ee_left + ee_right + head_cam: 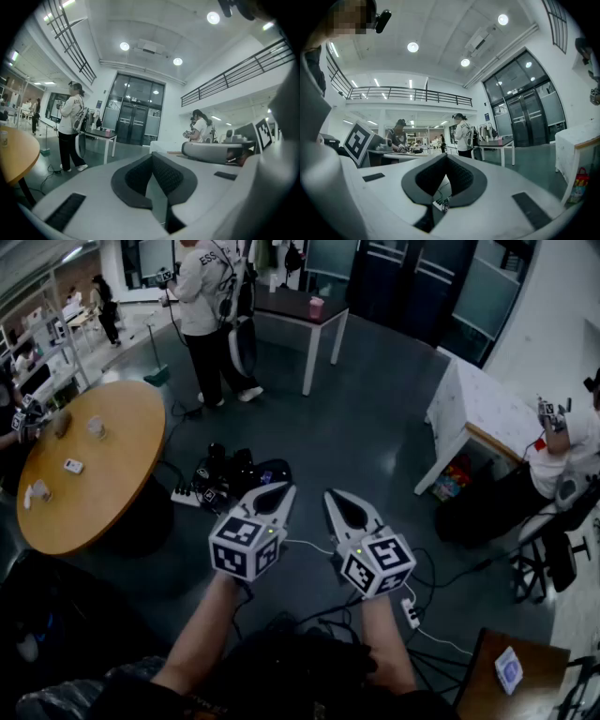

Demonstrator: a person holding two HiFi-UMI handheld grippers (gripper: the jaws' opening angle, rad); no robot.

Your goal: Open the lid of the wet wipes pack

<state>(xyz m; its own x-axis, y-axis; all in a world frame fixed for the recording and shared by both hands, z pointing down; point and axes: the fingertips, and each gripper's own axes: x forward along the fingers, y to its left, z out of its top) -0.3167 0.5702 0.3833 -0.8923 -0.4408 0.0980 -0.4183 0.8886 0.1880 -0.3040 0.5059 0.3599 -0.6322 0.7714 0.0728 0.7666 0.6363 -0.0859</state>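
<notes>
Dark grey flooring (375,418) fills the hall under the wearer, whose two bare forearms (202,634) reach forward side by side. Nearest to them, at the lower right corner of the head view, a brown bench (544,676) carries a small white pack with a blue-edged face (507,669), seemingly the wet wipes pack; it lies flat, well apart from both claws and untouched. The left claw (279,491) is held roughly level over the floor with its jaws together and nothing between them, which its own view confirms. The right claw (336,499), just beside it, also has its jaws brought together on nothing. Loose cables and a white power strip (410,613) trail across the floor below the claws, and a heap of black equipment (234,474) sits just beyond their tips. To the left stands a round wooden bench (122,456) with a few small items on it. Farther right, a person in white (562,456) sits by a white-topped bench (487,404). At the far end another person in a white top (206,296) stands near a dark-topped bench (291,306) bearing a pink box (316,307), with dark glass doors (403,277) behind.
</notes>
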